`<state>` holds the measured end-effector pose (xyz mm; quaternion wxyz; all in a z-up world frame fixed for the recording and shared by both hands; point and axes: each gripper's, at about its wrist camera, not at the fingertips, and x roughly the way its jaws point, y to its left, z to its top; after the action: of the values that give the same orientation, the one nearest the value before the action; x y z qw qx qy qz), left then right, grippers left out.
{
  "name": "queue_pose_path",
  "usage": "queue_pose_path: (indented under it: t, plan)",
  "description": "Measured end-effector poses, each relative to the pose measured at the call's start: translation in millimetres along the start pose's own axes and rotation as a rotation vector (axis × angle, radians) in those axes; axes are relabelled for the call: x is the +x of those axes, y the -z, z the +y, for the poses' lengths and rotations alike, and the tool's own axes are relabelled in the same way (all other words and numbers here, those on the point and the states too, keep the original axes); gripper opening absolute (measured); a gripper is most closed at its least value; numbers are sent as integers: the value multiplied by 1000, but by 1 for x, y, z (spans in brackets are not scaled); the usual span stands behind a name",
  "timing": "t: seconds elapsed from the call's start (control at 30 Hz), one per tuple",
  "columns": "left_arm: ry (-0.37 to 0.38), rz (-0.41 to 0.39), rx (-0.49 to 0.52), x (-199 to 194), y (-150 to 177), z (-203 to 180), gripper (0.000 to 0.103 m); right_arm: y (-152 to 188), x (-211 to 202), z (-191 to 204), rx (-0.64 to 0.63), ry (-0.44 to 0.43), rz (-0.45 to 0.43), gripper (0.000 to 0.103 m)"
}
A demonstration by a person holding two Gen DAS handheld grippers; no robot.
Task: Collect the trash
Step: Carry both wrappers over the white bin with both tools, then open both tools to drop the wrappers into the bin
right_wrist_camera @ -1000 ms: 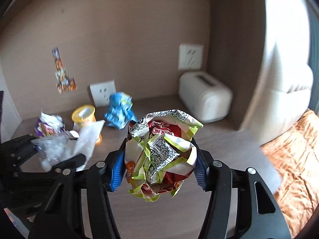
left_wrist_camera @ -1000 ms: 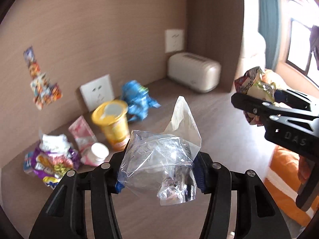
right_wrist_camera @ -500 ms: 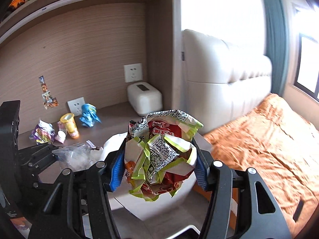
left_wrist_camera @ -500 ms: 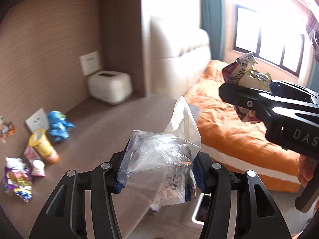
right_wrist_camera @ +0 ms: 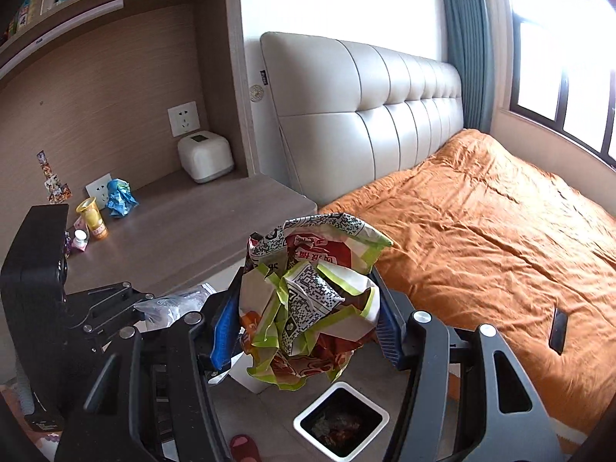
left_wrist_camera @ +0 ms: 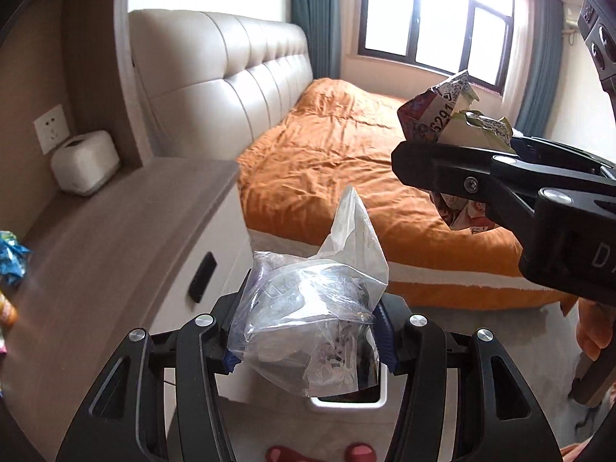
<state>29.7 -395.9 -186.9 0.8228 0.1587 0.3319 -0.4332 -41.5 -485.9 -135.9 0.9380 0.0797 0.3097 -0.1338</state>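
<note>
both jaws clamp trash, the left gripper (left_wrist_camera: 308, 331) a crumpled clear plastic bag (left_wrist_camera: 312, 323), the right gripper (right_wrist_camera: 308, 331) a crushed red-and-green printed wrapper (right_wrist_camera: 308, 300), and the light bag may drift past the white square bin (right_wrist_camera: 340, 421), seemingly not squarely below.

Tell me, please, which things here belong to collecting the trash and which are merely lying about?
Part of the job:
- clear plastic bag in the left hand-held gripper
- crumpled snack wrapper in the right hand-held gripper
- bin on the floor
- blue wrapper and yellow cup on the desk

Lying about:
- white box
- dark phone on the bed
</note>
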Motion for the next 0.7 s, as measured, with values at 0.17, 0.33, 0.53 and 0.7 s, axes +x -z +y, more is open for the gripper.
queue_pose_path:
  t: [0.17,0.33,0.53,0.7]
  plan:
    - [47,49,62,38,22,-25,53,33,16,-28,43,29,62,60]
    - [79,107,123,88,55,-45,53,77,53,-55,101,38,142,60]
    - [136,193,150,161,108,-56,53,135,105,-74,122,51,229,60]
    - [176,266,135,222,150,-58,53,192,154,-88,148,44,313,60]
